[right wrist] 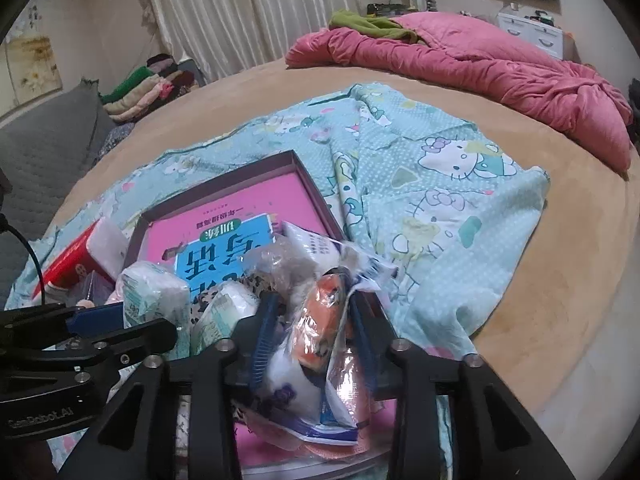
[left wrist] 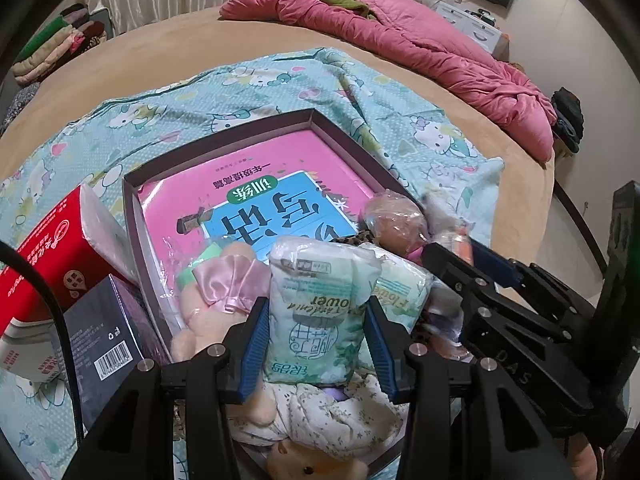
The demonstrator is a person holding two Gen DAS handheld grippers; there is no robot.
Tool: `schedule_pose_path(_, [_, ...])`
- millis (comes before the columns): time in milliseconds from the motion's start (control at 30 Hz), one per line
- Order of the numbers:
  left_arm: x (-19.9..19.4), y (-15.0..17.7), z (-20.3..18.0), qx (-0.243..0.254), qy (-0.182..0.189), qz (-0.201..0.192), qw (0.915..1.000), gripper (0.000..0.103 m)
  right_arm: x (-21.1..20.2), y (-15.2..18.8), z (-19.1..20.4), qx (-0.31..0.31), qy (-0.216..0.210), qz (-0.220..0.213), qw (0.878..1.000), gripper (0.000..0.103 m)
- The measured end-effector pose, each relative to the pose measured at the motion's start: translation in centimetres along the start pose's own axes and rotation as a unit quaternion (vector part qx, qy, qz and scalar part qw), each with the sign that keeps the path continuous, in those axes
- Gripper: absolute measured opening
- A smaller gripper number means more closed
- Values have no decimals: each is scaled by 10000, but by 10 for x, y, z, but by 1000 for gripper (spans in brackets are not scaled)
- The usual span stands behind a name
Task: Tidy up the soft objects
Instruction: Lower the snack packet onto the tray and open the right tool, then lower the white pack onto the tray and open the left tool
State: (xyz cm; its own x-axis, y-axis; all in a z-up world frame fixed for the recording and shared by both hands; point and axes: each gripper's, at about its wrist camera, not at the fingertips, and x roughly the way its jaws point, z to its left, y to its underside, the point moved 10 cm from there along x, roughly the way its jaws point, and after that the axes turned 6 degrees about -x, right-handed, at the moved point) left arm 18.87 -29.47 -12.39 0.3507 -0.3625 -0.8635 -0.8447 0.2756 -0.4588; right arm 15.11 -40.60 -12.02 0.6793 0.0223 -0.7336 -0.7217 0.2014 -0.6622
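Observation:
A dark shallow box (left wrist: 224, 140) lies on a Hello Kitty sheet and holds a pink book (left wrist: 256, 184) and a heap of soft things. My left gripper (left wrist: 316, 332) is shut on a pale green tissue pack (left wrist: 316, 312), upright over the box's near end. A second tissue pack (left wrist: 400, 296), a pink plush toy (left wrist: 216, 292) and a floral cloth (left wrist: 328, 412) lie around it. My right gripper (right wrist: 310, 336) is shut on a crinkly plastic-wrapped orange and white toy (right wrist: 324, 328) over the box's near right corner (right wrist: 304, 184). It shows from the side in the left wrist view (left wrist: 460, 248).
A red tissue box (left wrist: 60, 248) and a dark carton (left wrist: 104, 332) stand left of the box. The Hello Kitty sheet (right wrist: 440, 200) spreads to the right on the tan bed (right wrist: 560, 280). A pink duvet (right wrist: 480, 64) lies at the far side. Folded clothes (right wrist: 148, 88) sit far left.

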Motion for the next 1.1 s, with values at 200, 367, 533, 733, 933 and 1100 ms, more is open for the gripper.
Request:
schedule_pose_path(200, [1,-1,-1,15,-12,-9,10000,47,-3,-2,-1,43,-42,-60,10000,49])
schedule_pose_path(367, [0,0,-1,22,-19,-10,10000,47,-9,-6,-4,120,-35,-187,9997,54])
schedule_pose_path(533, [0,0,-2,43,-45,-18,10000,47,-17,-9,-10,247,-3,-321,9992,69])
schedule_pose_path(733, [-1,0,-3,64,-49,-33,10000,48,-21,-10,-18,369,80,-359,9986,74])
schedule_pose_path(933, [-4,2,-5,74,-45,-19,10000,53,-25,-10,-23,431,160,-406,9981,75])
schedule_pose_path(1100, [-6,6,-7,130,-32,4,9999,60,-30,-10,-30,532,224,-450,9973,76])
